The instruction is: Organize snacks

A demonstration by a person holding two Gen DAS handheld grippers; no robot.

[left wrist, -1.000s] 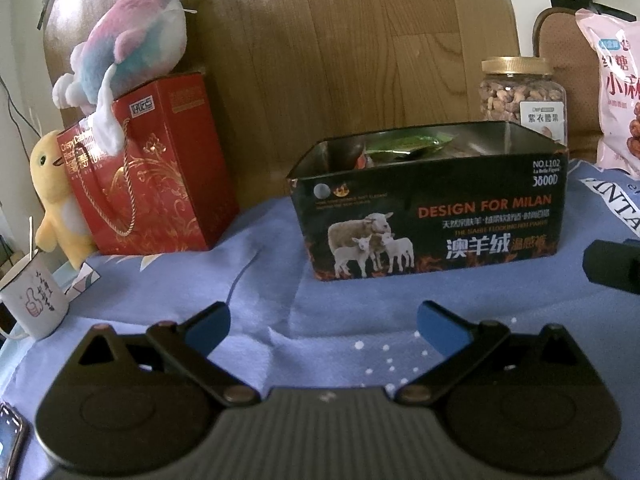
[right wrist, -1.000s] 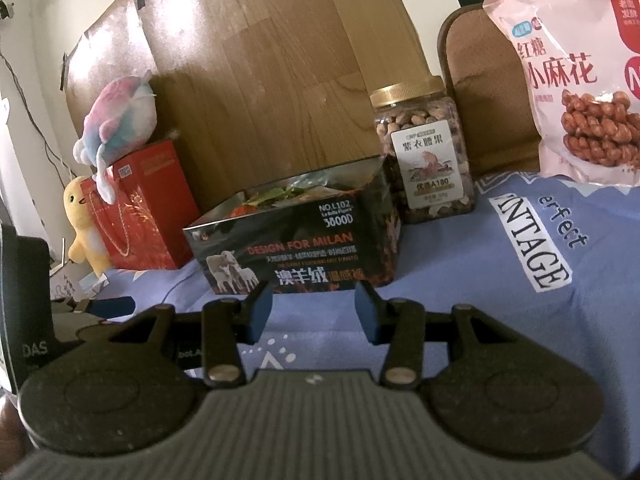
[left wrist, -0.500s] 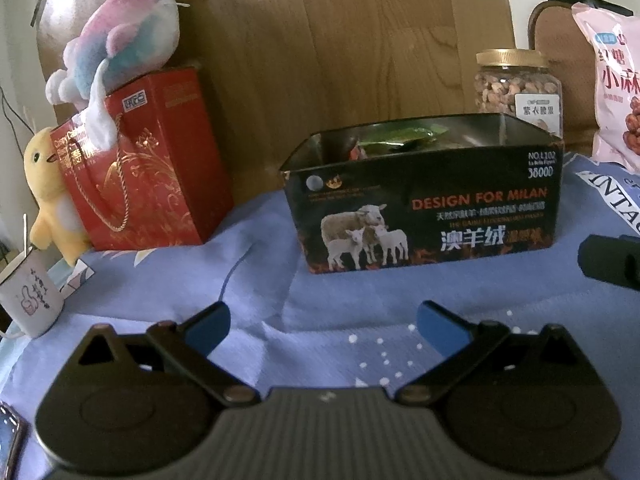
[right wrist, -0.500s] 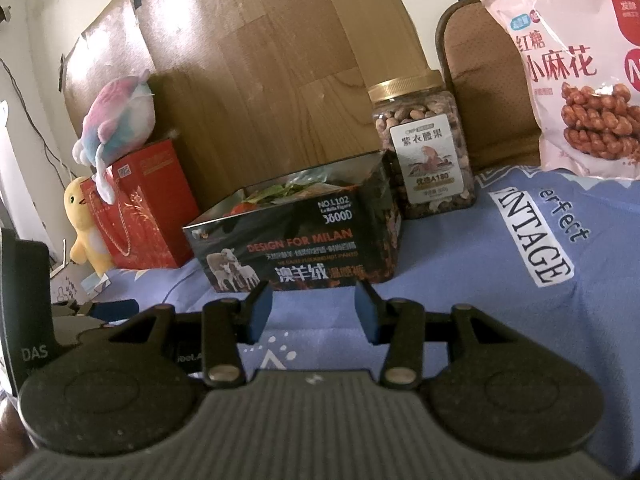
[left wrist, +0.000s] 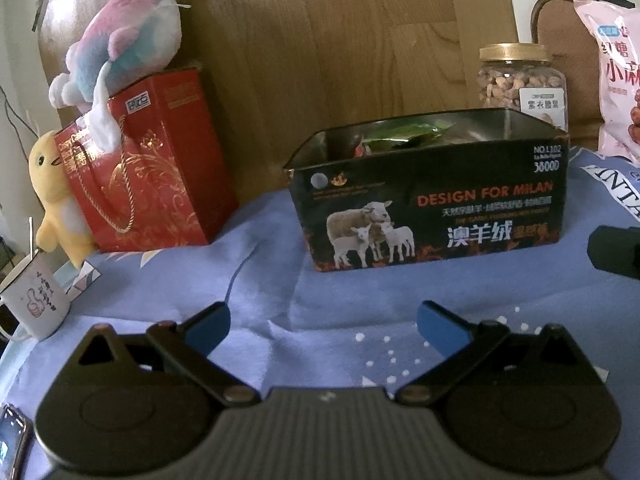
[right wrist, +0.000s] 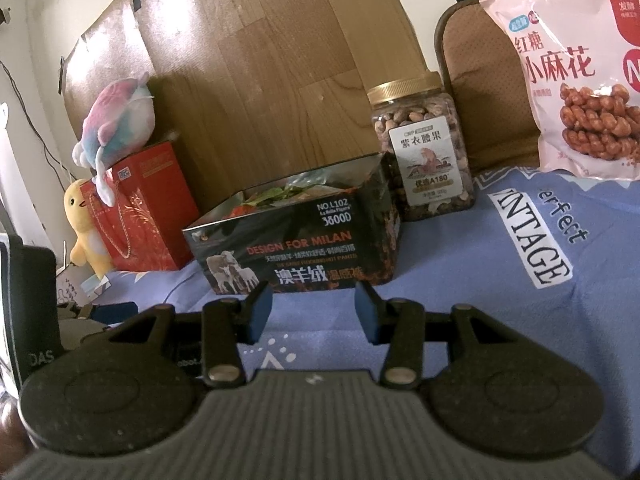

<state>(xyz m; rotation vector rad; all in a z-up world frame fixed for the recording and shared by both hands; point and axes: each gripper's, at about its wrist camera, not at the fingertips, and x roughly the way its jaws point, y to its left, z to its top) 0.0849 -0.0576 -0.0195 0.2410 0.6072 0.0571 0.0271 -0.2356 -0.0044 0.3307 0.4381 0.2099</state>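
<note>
A dark open box (left wrist: 432, 208) printed with sheep stands on the blue cloth, with snack packets (left wrist: 400, 136) inside it; it also shows in the right wrist view (right wrist: 296, 256). Behind it is a gold-lidded jar of nuts (right wrist: 424, 152) (left wrist: 520, 80). A pink bag of fried twists (right wrist: 576, 72) leans at the far right. My left gripper (left wrist: 324, 328) hovers open in front of the box, nothing between its blue pads. My right gripper (right wrist: 314, 310) is also open and empty, short of the box.
A red gift bag (left wrist: 148, 176) with a plush fish (left wrist: 124, 48) on top and a yellow plush duck (left wrist: 56, 196) stand at the left. A white mug (left wrist: 34, 304) sits near the left edge. A wooden board (right wrist: 256, 80) backs the scene.
The left wrist view has shifted slightly, so the box sits a little lower and closer to centre. Both grippers keep the same opening.
</note>
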